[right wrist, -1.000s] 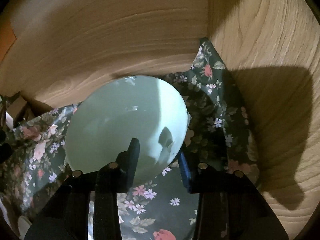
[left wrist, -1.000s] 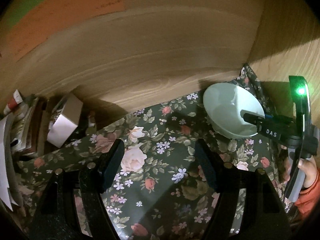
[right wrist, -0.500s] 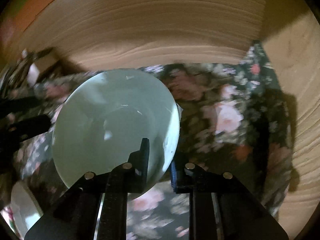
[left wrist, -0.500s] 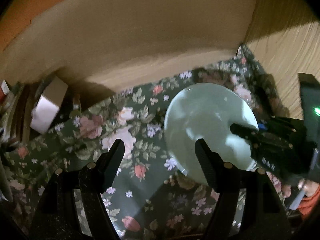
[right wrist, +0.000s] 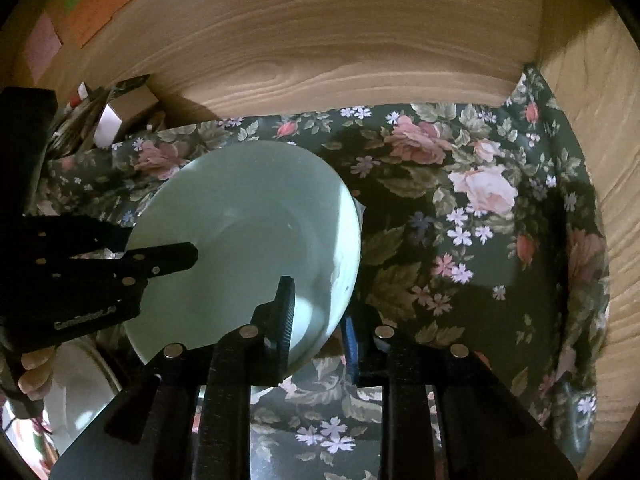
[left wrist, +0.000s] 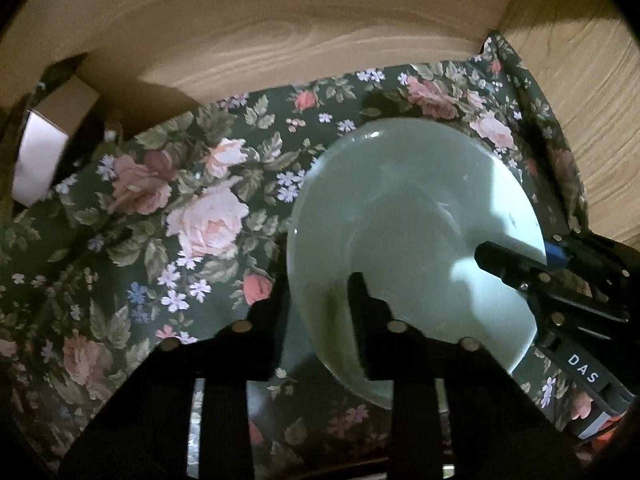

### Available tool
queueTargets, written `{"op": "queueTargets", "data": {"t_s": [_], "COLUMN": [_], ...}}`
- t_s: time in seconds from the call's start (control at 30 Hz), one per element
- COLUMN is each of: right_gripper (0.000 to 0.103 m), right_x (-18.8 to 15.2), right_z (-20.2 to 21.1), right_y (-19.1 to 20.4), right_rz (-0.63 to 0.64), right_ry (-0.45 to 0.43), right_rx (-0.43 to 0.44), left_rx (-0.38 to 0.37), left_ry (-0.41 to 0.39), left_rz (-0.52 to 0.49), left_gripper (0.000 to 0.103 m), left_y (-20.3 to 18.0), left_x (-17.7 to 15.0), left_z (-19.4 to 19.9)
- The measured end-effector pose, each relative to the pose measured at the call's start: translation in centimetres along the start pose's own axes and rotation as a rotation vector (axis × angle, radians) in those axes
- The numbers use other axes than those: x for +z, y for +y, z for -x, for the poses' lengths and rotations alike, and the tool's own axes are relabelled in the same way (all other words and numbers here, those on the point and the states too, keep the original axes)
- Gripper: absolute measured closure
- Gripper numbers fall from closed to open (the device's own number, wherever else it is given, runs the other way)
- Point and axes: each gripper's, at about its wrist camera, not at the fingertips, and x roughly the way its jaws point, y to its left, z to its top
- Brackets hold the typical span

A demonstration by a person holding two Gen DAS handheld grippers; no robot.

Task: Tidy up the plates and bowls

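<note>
Bowl (left wrist: 416, 216), pale green and round, sits over the flowered cloth (left wrist: 192, 208) that covers the tabletop, close to the wooden wall (left wrist: 280, 32) at the back. Two grippers hold it by the rim, one on each side. In the left wrist view the left gripper (left wrist: 316, 312) has just been closing, and now its two black fingers pinch the near edge of the bowl, one finger inside and one outside. From the right side the right gripper (left wrist: 516, 260) reaches in over the rim, with the letters DAS on its body. In the right wrist view the right gripper (right wrist: 316, 312) is clamped on the bowl's (right wrist: 248, 224) edge too, one finger inside the bowl and the blue-padded one outside. A cardboard box (right wrist: 124, 116) sits far off by the wall. Part of a white plate (right wrist: 80, 392) shows at the lower left, under the person's fingers (right wrist: 34, 372).
</note>
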Motion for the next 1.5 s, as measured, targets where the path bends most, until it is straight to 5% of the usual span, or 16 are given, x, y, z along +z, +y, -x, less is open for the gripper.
{"op": "queueTargets", "data": {"t_s": [0.47, 1.5], "right_gripper": [0.082, 0.082], "right_x": [0.1, -2.3], "right_z": [0.3, 11.5], "right_y": [0.8, 10.1], "right_rz": [-0.011, 0.098], "right_ry": [-0.034, -0.232], "right_rx": [-0.005, 0.029], "left_rx": [0.021, 0.038], "left_ry": [-0.054, -0.305], "left_rz": [-0.023, 0.079], "left_gripper": [0.085, 0.085], "left_y": [-0.6, 2.5], "left_x": [0.1, -8.6], "left_z": [0.8, 15.7]}}
